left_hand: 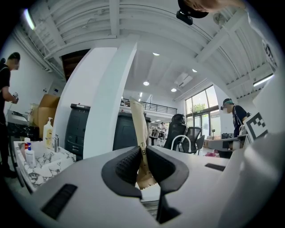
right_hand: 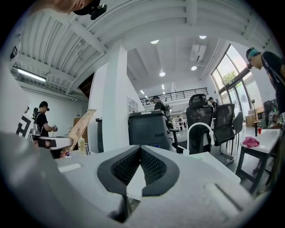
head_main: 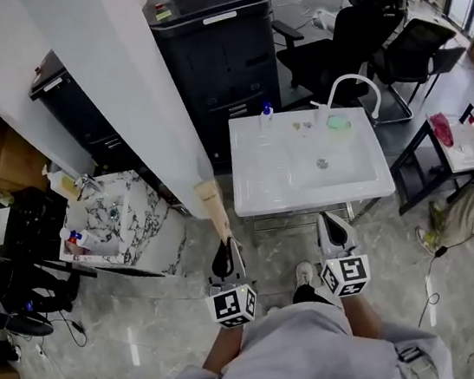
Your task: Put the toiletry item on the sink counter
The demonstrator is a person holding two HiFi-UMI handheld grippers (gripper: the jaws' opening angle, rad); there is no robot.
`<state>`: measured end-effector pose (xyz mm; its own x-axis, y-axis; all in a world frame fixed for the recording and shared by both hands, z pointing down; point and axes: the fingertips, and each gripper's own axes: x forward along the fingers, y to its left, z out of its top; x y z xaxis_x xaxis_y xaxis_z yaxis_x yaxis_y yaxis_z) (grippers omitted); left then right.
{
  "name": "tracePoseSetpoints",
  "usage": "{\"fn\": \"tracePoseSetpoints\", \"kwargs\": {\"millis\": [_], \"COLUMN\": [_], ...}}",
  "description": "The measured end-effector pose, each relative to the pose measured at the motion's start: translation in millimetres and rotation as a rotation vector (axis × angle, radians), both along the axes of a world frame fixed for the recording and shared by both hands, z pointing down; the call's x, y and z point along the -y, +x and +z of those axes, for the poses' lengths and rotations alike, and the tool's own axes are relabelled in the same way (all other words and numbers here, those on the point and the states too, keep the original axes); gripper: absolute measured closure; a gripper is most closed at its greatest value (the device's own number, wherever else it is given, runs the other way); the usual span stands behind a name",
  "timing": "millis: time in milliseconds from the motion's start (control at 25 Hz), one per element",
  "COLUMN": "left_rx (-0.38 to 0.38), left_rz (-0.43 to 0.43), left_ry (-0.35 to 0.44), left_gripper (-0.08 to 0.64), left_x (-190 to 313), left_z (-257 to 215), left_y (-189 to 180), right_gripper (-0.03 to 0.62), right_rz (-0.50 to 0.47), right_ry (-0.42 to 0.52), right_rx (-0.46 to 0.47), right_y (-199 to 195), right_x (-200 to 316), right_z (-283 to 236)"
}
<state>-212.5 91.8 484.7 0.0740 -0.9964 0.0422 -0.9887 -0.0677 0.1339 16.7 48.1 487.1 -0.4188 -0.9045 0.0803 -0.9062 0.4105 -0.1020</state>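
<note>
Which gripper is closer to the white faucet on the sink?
Right. The right gripper hangs at the front edge of the sink, facing the faucet; the left gripper, shut on the beige tube, is off its front left corner.

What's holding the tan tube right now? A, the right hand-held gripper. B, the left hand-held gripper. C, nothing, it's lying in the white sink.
B: the left hand-held gripper pinches the tan tube near its crimped end; the right hand-held gripper is shut, empty.

Glossy white sink counter (head_main: 260, 200), matt tan tube (head_main: 214, 210), polished floor (head_main: 137, 347).
</note>
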Motion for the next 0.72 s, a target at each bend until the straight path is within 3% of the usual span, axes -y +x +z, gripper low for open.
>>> {"fn": "tracePoseSetpoints", "kwargs": {"millis": [720], "left_rx": [0.025], "left_rz": [-0.017], "left_ry": [-0.011], "left_gripper": [0.52], "left_x": [130], "left_z": [-12], "left_y": [49], "right_gripper": [0.591], "right_rz": [-0.027], "right_ry": [-0.019], "right_rx": [0.008], "right_y": [46], "right_x": [135], "right_z": [-5]}}
